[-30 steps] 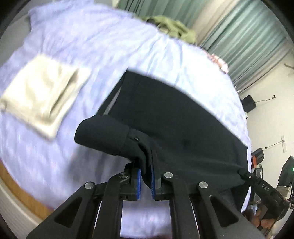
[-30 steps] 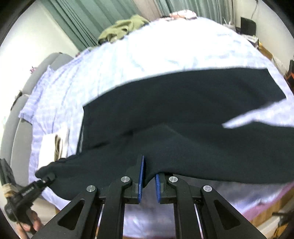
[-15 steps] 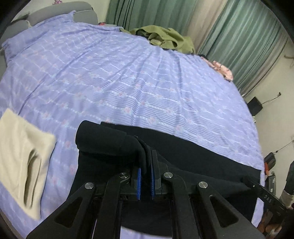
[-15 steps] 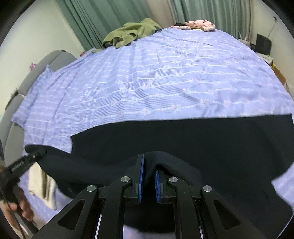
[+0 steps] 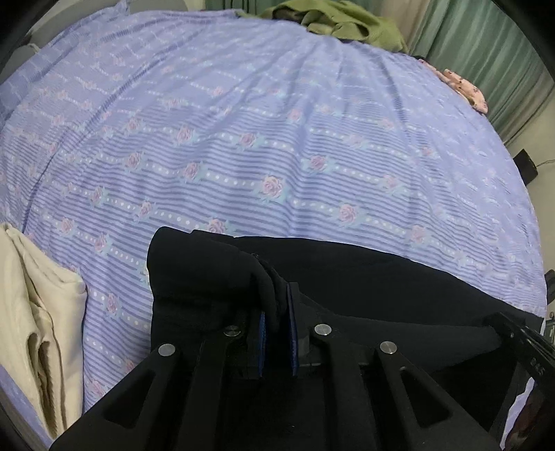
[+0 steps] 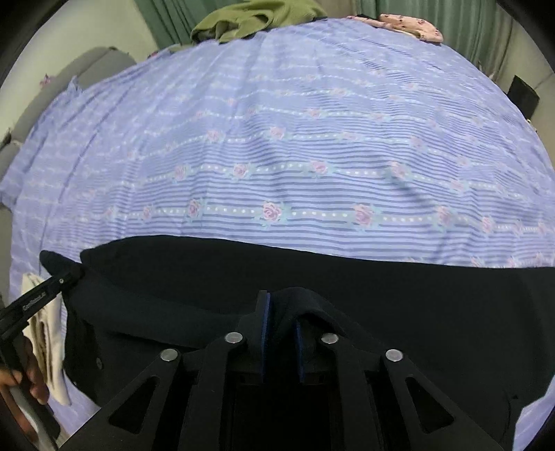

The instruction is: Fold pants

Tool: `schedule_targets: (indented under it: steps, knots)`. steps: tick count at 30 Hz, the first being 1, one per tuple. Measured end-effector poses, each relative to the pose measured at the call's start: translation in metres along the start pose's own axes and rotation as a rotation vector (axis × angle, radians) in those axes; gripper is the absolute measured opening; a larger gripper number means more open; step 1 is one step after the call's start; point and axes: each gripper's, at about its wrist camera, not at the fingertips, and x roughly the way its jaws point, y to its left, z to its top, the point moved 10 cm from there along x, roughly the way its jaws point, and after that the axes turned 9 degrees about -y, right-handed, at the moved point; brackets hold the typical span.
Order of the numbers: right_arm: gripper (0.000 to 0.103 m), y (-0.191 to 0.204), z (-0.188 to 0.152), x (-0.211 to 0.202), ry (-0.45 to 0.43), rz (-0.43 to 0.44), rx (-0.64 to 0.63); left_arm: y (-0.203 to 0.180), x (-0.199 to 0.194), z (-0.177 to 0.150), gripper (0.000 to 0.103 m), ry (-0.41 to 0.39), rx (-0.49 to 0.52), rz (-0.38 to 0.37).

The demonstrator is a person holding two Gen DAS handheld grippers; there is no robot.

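Note:
Black pants point(image 5: 364, 274) lie across the near side of a bed with a purple flowered sheet point(image 5: 263, 138). My left gripper point(image 5: 275, 322) is shut on a bunched fold at the waistband end of the pants, low over the cloth. My right gripper point(image 6: 281, 319) is shut on another raised fold of the same pants point(image 6: 242, 274), further along their near edge. The left gripper also shows at the far left of the right wrist view point(image 6: 66, 277), holding the pants' corner. The pants' near part is hidden under the gripper bodies.
Folded cream cloth point(image 5: 31, 312) lies on the bed to the left of the pants. An olive-green garment point(image 5: 347, 24) and a pink flowered item point(image 5: 464, 90) sit at the far edge by green curtains. A grey headboard point(image 6: 100, 66) lies left.
Both grippers have carried the lifted edge of the pants forward and down over the part lying on the bed. The pants now lie lower and flatter, doubled over.

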Motion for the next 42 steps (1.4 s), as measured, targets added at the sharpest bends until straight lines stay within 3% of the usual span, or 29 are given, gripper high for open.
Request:
schedule_targets:
  steps: [1, 2, 3, 4, 6, 10, 15, 19, 25, 30, 35, 42]
  knots:
    - [0.038, 0.005, 0.001, -0.001, 0.004, 0.024, 0.014, 0.000, -0.002, 0.002, 0.019, -0.003, -0.010, -0.004]
    - [0.053, 0.009, 0.002, -0.004, -0.002, 0.053, 0.029, 0.000, -0.007, 0.005, 0.036, -0.017, -0.014, -0.008]
    - [0.059, 0.013, 0.004, -0.008, -0.011, 0.081, 0.045, 0.000, -0.016, 0.011, 0.062, -0.055, -0.013, 0.000]
    - [0.064, 0.018, 0.005, -0.014, -0.022, 0.103, 0.058, 0.001, -0.024, 0.017, 0.076, -0.088, -0.009, 0.010]
    - [0.065, 0.026, 0.007, -0.028, -0.045, 0.130, 0.069, -0.003, -0.049, 0.029, 0.077, -0.170, 0.032, 0.024]
    - [0.070, 0.035, 0.010, -0.066, -0.128, 0.137, 0.052, -0.013, -0.082, 0.026, 0.077, -0.197, 0.112, 0.001]
    - [0.070, 0.035, -0.002, -0.130, -0.213, 0.099, -0.012, -0.031, -0.133, -0.005, 0.077, -0.204, 0.206, -0.056]
    - [0.070, 0.032, -0.025, -0.172, -0.224, 0.075, -0.047, -0.055, -0.183, -0.034, 0.080, -0.204, 0.268, -0.108]
    - [0.070, 0.016, -0.081, -0.251, -0.245, 0.054, 0.000, -0.090, -0.263, -0.071, 0.087, -0.279, 0.379, -0.172]
    - [0.071, -0.008, -0.128, -0.301, -0.247, -0.004, 0.028, -0.121, -0.307, -0.116, 0.089, -0.280, 0.443, -0.266]
    - [0.071, -0.040, -0.179, -0.337, -0.218, -0.066, 0.079, -0.151, -0.330, -0.163, 0.089, -0.251, 0.499, -0.323]
    - [0.071, -0.086, -0.251, -0.349, -0.141, -0.131, 0.101, -0.188, -0.327, -0.243, 0.089, -0.163, 0.545, -0.348]
